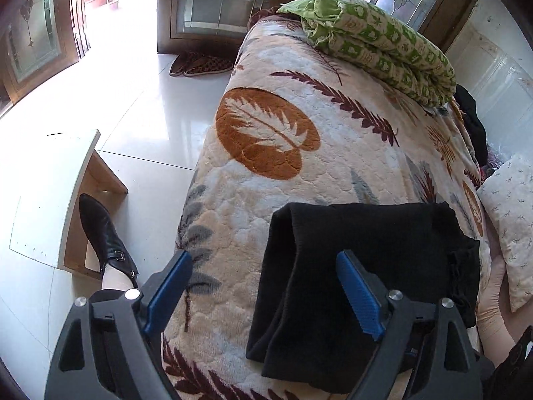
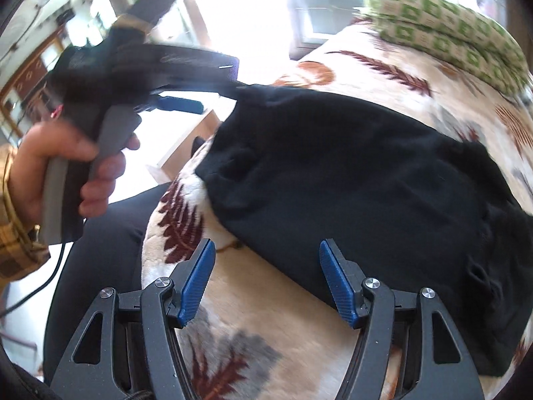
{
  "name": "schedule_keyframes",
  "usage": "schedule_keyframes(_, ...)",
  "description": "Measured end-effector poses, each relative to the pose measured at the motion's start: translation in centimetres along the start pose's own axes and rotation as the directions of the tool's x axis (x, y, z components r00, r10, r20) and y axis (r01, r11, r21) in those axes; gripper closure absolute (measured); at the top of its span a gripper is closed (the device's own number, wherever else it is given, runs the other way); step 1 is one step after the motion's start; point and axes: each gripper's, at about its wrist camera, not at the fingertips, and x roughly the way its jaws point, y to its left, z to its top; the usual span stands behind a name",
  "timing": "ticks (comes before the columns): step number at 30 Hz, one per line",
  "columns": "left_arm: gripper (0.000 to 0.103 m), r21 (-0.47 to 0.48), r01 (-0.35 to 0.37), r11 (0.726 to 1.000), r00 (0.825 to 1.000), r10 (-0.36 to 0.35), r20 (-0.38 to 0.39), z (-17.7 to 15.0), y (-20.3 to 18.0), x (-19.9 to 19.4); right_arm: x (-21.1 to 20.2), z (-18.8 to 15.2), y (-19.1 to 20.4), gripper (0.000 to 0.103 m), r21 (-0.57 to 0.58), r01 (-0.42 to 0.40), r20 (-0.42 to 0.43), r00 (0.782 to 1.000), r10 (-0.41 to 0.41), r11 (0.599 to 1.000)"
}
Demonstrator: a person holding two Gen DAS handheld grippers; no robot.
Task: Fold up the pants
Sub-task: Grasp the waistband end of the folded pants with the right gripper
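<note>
The black pants (image 1: 349, 283) lie folded into a thick bundle on the leaf-patterned blanket (image 1: 266, 133) near the bed's front edge. My left gripper (image 1: 263, 286) hovers open just above the bundle's left part, its blue pads wide apart and holding nothing. In the right wrist view the same black pants (image 2: 349, 200) spread across the blanket (image 2: 283, 316). My right gripper (image 2: 266, 280) stands open over the bundle's near edge, nothing between its pads. The left gripper (image 2: 180, 103) shows blurred at upper left, held by a hand (image 2: 66, 166).
A green patterned quilt (image 1: 383, 46) lies folded at the bed's far end, a white pillow (image 1: 513, 226) at the right. A low wooden table (image 1: 50, 193), a black boot (image 1: 103, 233) and slippers (image 1: 200, 63) stand on the white tiled floor at left.
</note>
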Motion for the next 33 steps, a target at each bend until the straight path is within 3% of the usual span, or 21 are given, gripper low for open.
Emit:
schedule_keyframes(5, 0.032, 0.017, 0.033, 0.999, 0.999, -0.033, -0.024, 1.0, -0.1, 1.5, 1.7, 0.5, 1.7, 0.038, -0.079, 0.018, -0.002, 1.000, -0.018, 0.997)
schedule_keyframes(12, 0.032, 0.051, 0.029, 0.998, 0.999, -0.027, -0.041, 2.2, 0.2, 2.9, 3.7, 2.0, 3.3, 0.037, -0.163, 0.076, 0.017, 0.997, -0.074, 0.984)
schedule_keyframes(15, 0.032, 0.039, 0.043, 0.998, 0.998, -0.041, -0.048, 2.2, 0.5, 3.5, 4.9, 2.2, 5.1, 0.039, -0.262, 0.163, 0.031, 0.987, -0.160, 0.951)
schedule_keyframes(18, 0.032, 0.028, 0.050, 0.998, 0.998, -0.049, -0.050, 2.2, 0.6, 3.8, 6.1, 2.0, 6.6, 0.045, -0.358, 0.268, 0.071, 0.963, -0.260, 0.894)
schedule_keyframes(21, 0.032, 0.012, 0.063, 0.998, 0.996, -0.062, -0.056, 2.3, 0.8, 3.7, 6.5, 2.0, 7.2, 0.064, -0.384, 0.332, 0.115, 0.943, -0.312, 0.861)
schedule_keyframes(22, 0.032, 0.007, 0.067, 0.998, 0.996, -0.067, -0.058, 2.3, 0.8, 3.5, 6.3, 2.0, 7.3, 0.073, -0.384, 0.335, 0.117, 0.942, -0.314, 0.861)
schedule_keyframes(25, 0.032, 0.003, 0.081, 0.997, 0.995, -0.081, -0.063, 2.3, 0.8, 2.4, 5.3, 1.9, 6.8, 0.085, -0.363, 0.321, 0.124, 0.947, -0.297, 0.875)
schedule_keyframes(28, 0.032, -0.017, 0.116, 0.993, 0.990, -0.117, -0.073, 2.0, 1.0, 0.9, 3.6, 2.2, 5.4, 0.088, -0.294, 0.262, 0.133, 0.963, -0.233, 0.919)
schedule_keyframes(33, 0.020, -0.094, 0.188, 0.978, 0.980, -0.194, -0.051, 1.4, 1.4, -1.3, 0.7, 2.5, 3.5, 0.089, -0.162, 0.174, 0.161, 0.976, -0.148, 0.971)
